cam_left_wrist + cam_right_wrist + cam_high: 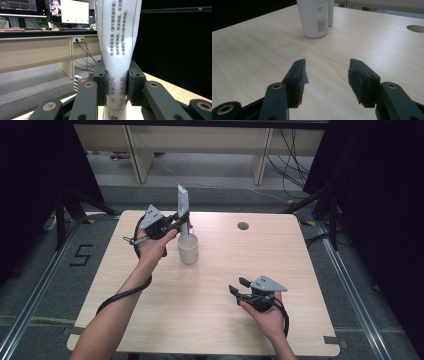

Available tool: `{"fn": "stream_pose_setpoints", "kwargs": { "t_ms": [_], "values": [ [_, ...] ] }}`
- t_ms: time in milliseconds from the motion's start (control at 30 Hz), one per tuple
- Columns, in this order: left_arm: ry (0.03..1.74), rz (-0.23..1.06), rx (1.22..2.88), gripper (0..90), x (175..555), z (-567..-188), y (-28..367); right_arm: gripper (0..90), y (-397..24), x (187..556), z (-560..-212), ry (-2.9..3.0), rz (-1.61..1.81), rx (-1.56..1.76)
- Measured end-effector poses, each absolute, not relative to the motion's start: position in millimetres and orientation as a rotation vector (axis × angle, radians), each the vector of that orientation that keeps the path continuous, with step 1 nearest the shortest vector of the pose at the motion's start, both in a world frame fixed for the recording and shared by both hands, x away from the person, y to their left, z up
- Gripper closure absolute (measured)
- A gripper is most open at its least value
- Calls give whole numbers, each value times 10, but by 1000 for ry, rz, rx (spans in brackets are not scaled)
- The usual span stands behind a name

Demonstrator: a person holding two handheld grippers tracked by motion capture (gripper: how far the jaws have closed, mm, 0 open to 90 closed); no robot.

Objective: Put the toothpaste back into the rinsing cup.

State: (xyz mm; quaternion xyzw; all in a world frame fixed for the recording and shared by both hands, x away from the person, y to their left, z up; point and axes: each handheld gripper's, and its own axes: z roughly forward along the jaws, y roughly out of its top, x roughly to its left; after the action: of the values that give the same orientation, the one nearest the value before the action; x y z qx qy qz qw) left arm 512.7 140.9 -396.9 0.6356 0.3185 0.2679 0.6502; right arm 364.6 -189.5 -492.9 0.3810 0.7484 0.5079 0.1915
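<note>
The white tube (183,205) stands upright, pinched low down in the left gripper (183,222), just behind the white mug (188,249) toward the table's (280,250) far-left part. Pale wood top, grey floor, desks behind. The right gripper (238,288) sits near the front-right edge — jaws spread, holding nothing.

Left hand-held gripper (183,220) around upright white tube (183,205), seemingly above cup (188,251).

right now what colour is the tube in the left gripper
White tube with black and pink print, clearest in the left gripper view.
</note>
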Motion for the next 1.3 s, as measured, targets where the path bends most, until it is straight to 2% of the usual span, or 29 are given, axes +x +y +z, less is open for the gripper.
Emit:
{"fn": "stream_pose_setpoints", "kwargs": {
  "t_ms": [1300],
  "values": [
    [736, 589, 1498, 732, 5221, -4212, 1333, 485, -1900, 3658, -4942, 2107, 1414, 1032]
  ]
}}
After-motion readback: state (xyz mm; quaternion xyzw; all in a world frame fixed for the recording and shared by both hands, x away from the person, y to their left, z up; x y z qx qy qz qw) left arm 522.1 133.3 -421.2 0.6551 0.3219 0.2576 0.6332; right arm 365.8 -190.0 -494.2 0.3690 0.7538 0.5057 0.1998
